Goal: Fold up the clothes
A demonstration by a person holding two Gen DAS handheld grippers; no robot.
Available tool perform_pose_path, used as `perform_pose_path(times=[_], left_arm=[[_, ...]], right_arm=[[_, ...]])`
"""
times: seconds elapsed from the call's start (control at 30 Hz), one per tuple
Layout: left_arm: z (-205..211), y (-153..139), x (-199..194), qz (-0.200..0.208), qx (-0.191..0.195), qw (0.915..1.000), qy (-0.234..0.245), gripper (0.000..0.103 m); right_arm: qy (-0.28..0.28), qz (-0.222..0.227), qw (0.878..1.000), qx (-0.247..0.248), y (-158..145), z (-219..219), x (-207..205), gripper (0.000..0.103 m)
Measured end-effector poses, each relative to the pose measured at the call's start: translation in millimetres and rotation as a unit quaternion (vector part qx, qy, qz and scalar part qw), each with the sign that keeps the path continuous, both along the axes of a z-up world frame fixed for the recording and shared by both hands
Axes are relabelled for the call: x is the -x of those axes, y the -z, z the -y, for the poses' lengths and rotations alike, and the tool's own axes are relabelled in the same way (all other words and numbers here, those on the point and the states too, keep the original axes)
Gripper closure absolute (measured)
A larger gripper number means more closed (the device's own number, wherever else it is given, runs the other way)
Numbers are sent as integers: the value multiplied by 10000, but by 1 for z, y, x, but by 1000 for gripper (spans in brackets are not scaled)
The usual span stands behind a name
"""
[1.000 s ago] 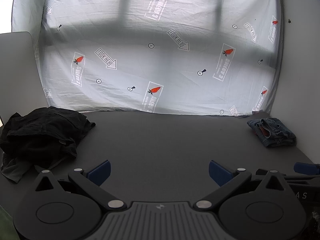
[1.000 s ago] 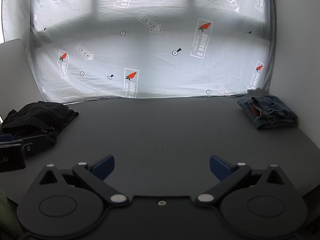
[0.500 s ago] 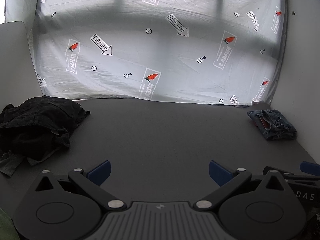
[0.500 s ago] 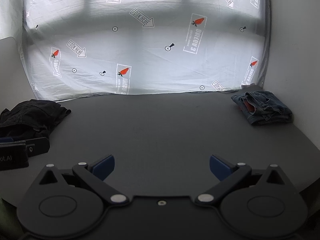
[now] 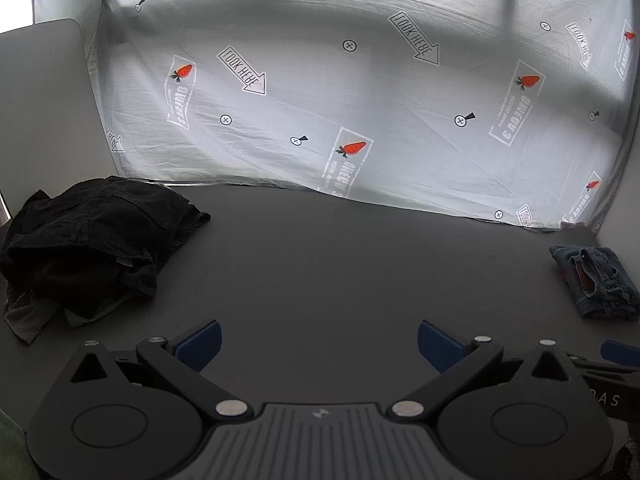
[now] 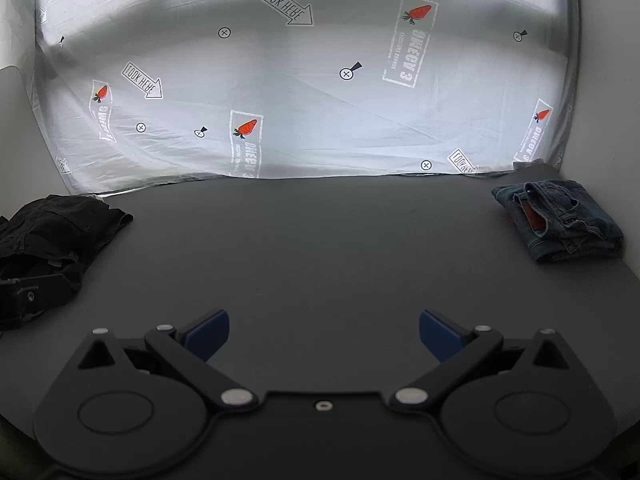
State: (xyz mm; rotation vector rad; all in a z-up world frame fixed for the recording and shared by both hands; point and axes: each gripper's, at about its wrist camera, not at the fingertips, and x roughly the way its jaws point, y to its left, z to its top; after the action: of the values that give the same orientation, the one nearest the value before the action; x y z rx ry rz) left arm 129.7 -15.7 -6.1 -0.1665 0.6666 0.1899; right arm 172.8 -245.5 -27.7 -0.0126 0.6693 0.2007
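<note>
You have two grippers, both spread wide and holding nothing: your left gripper (image 5: 318,340) and right gripper (image 6: 324,330) hang over bare, matte dark table (image 6: 320,248). Beyond lie two garments: a crumpled black heap (image 5: 92,240) at the left edge and one folded denim piece (image 6: 560,220) far right. Behind hangs one creased pale sheet (image 6: 320,92), printed with carrots and arrows.

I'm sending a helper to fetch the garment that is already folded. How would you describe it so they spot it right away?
Start from the dark grey table in front of the white printed sheet. At its far right corner lies the folded blue jeans, a compact denim bundle with a red patch showing. The only other garment, the black clothes heap at the left, is loose and crumpled.
</note>
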Motion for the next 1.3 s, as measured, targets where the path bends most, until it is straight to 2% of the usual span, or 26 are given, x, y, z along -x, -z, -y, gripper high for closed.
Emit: perform_pose_path(times=[0.07,0.2,0.3,0.5,0.67,0.83,1.0,1.13,1.23,1.3], left_arm=[[-12,-8,-15,-68,68,9994,-335,0],[-42,-17,-34,-156,-121,9946,-1015,0],[-74,-20,-39,-263,-71,9897,-1406,0],[-159,-10,-42,-358,-32,9796,-1975,0],[-253,-2,-49,-303,261,9746,-2204,0],[-343,10,-54,-225,422,9657,-2552,0],[-412,32,-55,-323,417,9605,-2732,0],[-452,49,-58,-552,437,9516,-2990,0],[-469,53,-58,-569,525,9478,-3095,0],[-478,56,-58,-544,596,9475,-3095,0]], right_arm=[[-228,24,9997,15,-3,-6,-20,0],[-980,143,9940,458,9,-37,-53,0],[-1600,290,9828,876,18,-76,-68,0],[-2565,763,9540,1354,20,-174,-78,0],[-3064,1434,9210,1931,26,-283,-72,0],[-3575,2056,8785,2411,44,-402,-72,0],[-4193,2490,8274,2785,76,-517,-75,0],[-4514,2728,7871,3198,104,-574,-72,1],[-4237,3355,7764,3241,102,-592,-72,1],[-3934,3736,7793,3134,91,-598,-74,1]])
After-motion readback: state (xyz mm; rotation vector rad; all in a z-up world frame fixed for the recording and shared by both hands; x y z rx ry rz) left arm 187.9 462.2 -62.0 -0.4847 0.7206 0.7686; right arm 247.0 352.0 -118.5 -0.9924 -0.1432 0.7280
